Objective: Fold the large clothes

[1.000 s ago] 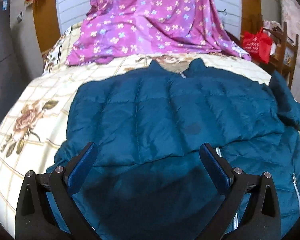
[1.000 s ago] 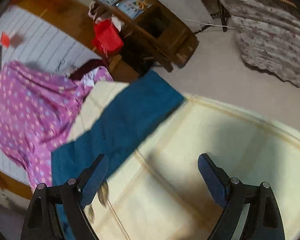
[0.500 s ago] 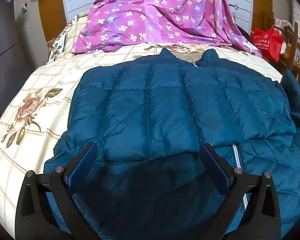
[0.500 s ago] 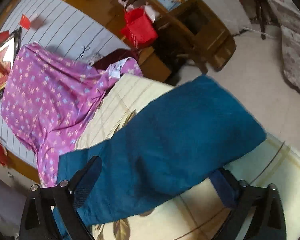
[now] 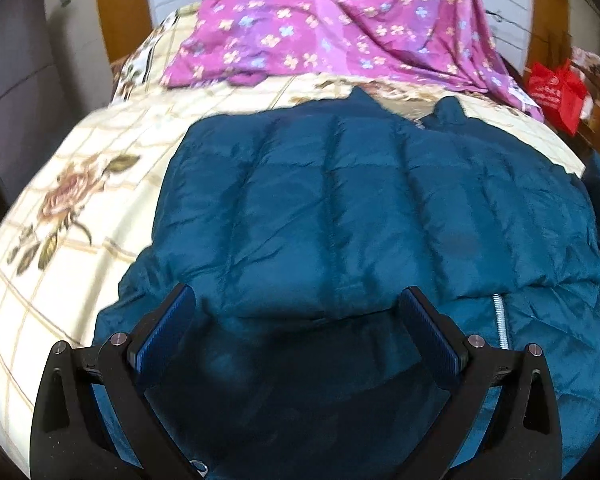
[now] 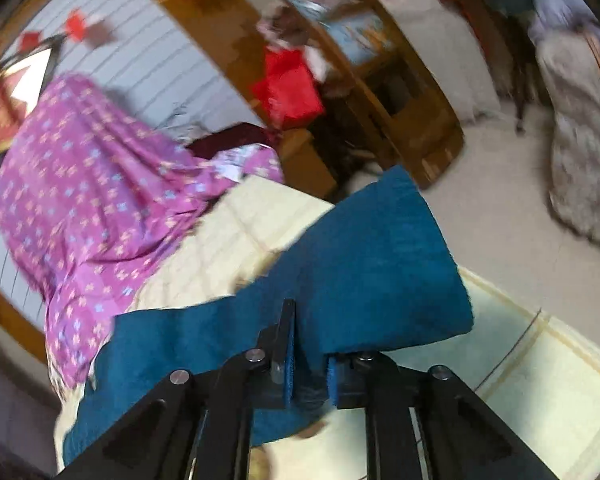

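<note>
Frankly, much of my right wrist view is smeared with blur, so the chair (image 6: 396,92) and red bag (image 6: 288,88) in the upper middle of the frame are only rough shapes. My right tongs (image 6: 308,376) have their jaws drawn nearly together on the blue sleeve (image 6: 364,264); the cloth bunches between the blue pads (image 6: 289,372), and the sleeve fans out above them toward the middle right of the frame, its cuff end lying over the edge of the cream bedspread (image 6: 540,380). Where the sleeve joins the rest of the garment is cut off at the lower left.

From my left wrist view, the blue jacket (image 5: 340,208) lies flat on the bedspread (image 5: 80,184), filling the middle and lower frame. My left tongs (image 5: 298,332) stand wide apart and grip nothing; a folded-over panel's lower edge sits between the fingertips, with shadowed jacket below it. I cannot tell whether the fingers touch the cloth. The jacket's right side runs off the frame, and a zipper (image 5: 500,320) shows at the lower right. A purple flowered sheet (image 5: 340,20) drapes across the top of the frame, beyond the collar (image 5: 448,110).
</note>
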Demonstrator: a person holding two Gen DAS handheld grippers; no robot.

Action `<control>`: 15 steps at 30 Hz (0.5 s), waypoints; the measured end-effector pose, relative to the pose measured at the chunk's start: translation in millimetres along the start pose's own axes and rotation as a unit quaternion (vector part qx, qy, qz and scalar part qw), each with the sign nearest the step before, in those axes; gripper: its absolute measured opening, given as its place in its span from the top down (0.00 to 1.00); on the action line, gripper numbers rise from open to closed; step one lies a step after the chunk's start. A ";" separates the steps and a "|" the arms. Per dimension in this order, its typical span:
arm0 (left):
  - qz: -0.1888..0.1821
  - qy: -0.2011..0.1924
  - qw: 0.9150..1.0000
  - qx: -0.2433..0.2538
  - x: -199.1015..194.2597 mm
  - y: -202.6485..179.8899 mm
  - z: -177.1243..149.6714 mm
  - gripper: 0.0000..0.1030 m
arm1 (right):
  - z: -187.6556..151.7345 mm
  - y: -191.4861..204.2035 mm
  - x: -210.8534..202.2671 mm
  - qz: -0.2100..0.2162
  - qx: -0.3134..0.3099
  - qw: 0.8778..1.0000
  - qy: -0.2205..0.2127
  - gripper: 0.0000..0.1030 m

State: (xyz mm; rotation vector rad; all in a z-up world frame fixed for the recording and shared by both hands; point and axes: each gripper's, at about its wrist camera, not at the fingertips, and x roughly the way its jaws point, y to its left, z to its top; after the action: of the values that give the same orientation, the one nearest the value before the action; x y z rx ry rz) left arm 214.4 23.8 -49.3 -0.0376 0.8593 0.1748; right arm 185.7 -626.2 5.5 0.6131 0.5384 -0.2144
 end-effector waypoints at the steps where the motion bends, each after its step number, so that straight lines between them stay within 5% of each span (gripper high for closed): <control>1: 0.000 0.006 1.000 -0.006 1.9 2.2 0.1 0.01 | 2.4 15.8 -12.0 0.010 -0.015 1.000 -0.010 0.89; 8: 0.006 0.010 1.000 -0.025 4.7 8.2 0.9 0.01 | -39.1 140.3 -50.4 0.140 -0.059 0.988 -0.001 0.89; 15: -0.030 -0.007 0.999 -0.022 -7.8 3.6 3.8 0.01 | -171.4 262.3 -22.9 0.245 -0.085 0.962 0.085 0.89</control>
State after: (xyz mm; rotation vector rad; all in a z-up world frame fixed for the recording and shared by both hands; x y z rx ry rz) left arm 211.7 26.6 -40.8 -0.1043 0.8398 0.1372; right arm 185.9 -312.9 28.4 0.5816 0.5477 0.3530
